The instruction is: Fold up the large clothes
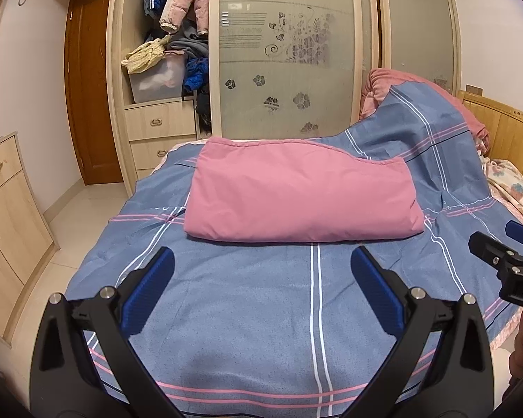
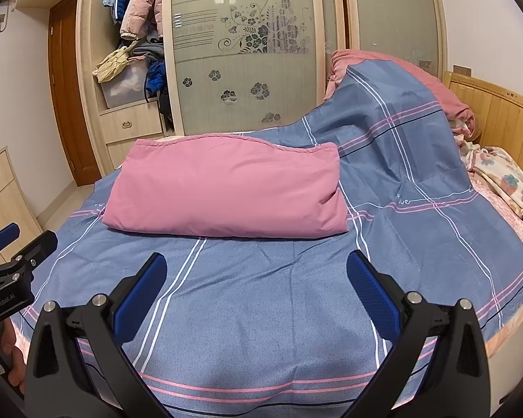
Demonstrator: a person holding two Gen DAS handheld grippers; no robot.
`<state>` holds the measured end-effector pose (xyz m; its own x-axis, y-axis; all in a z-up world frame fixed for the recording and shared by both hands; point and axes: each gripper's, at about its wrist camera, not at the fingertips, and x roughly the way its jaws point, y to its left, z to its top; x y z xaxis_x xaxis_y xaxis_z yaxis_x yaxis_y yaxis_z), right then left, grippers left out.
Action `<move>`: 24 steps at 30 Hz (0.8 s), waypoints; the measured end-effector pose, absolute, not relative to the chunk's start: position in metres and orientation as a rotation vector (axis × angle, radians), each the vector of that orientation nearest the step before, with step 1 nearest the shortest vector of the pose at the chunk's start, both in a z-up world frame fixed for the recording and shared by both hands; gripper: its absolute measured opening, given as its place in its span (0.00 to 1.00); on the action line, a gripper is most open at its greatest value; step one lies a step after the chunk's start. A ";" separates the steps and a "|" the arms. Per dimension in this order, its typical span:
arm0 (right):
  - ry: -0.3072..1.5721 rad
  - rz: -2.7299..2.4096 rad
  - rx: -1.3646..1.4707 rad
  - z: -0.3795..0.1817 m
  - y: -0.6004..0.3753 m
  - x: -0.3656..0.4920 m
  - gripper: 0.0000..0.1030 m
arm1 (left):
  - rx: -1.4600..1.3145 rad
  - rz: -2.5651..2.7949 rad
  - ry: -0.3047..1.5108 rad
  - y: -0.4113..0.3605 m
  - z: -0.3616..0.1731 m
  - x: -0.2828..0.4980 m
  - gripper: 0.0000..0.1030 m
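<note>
Left claw (image 1: 261, 289) and right claw (image 2: 256, 289) both spread wide, empty, above the blue bedcover (image 1: 244, 331), short of the folded pink cloth (image 1: 296, 195).

A pale wood wardrobe with frosted floral glass sliding doors (image 1: 286, 69) faces the bed; brown wooden door (image 1: 90, 80) left, cream tiled floor (image 1: 83, 209).

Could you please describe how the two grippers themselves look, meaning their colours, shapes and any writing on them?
Both grippers are alike. The left gripper and the right gripper have black, angular plastic frames with silver round bolts. Each finger carries a long blue pad with a fine ribbed texture. White lettering on the left gripper's body reads "GenRobot.AI" in the right wrist view. No cables or sleeves are visible.
</note>
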<state>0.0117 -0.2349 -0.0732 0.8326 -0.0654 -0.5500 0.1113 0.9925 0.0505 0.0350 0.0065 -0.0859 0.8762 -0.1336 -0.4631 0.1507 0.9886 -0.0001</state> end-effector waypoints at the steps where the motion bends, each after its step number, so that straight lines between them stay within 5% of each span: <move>1: 0.582 -0.091 0.080 -0.073 -0.235 0.012 0.99 | 0.039 -0.145 0.481 0.006 -0.087 0.035 0.98; 24: 0.589 -0.093 0.081 -0.076 -0.239 0.012 0.99 | 0.069 -0.119 0.494 -0.004 -0.090 0.038 0.98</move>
<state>0.0120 -0.2391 -0.0762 0.8276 -0.0644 -0.5576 0.1108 0.9926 0.0498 0.0376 -0.0041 -0.0898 0.8737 -0.0970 -0.4767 0.1305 0.9907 0.0375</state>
